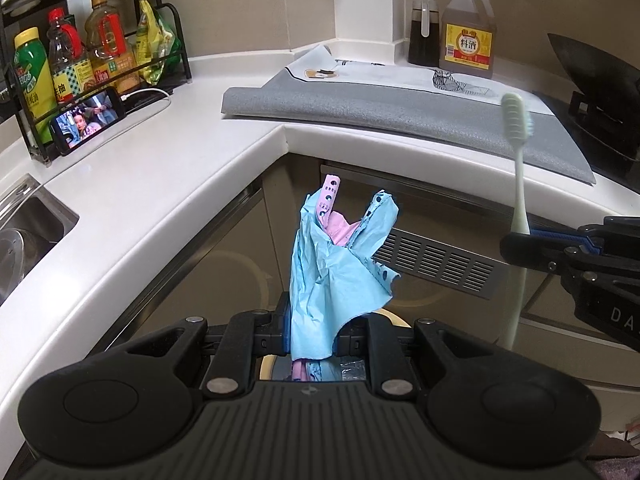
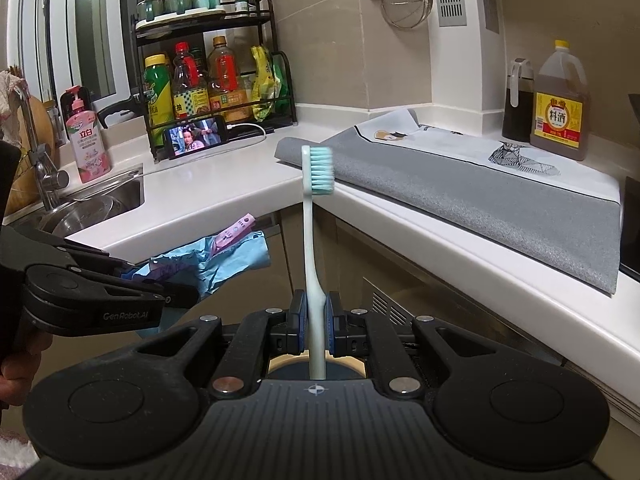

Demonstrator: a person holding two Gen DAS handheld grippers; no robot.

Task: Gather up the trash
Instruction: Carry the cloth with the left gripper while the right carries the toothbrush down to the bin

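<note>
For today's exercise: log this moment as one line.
left gripper: shut on paper | right gripper: shut on toothbrush | both over bin

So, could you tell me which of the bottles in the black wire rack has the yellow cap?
The green-labelled bottle with the yellow cap, at the rack's left end. Beside it stand a red-capped dark bottle and an orange-capped amber bottle.

Crumpled blue-pink paper (image 1: pixel 332 264), upright toothbrush (image 2: pixel 314 248)

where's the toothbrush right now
The toothbrush stands upright, clamped in the right gripper, off the counter edge, right of the left gripper's crumpled paper.
</note>
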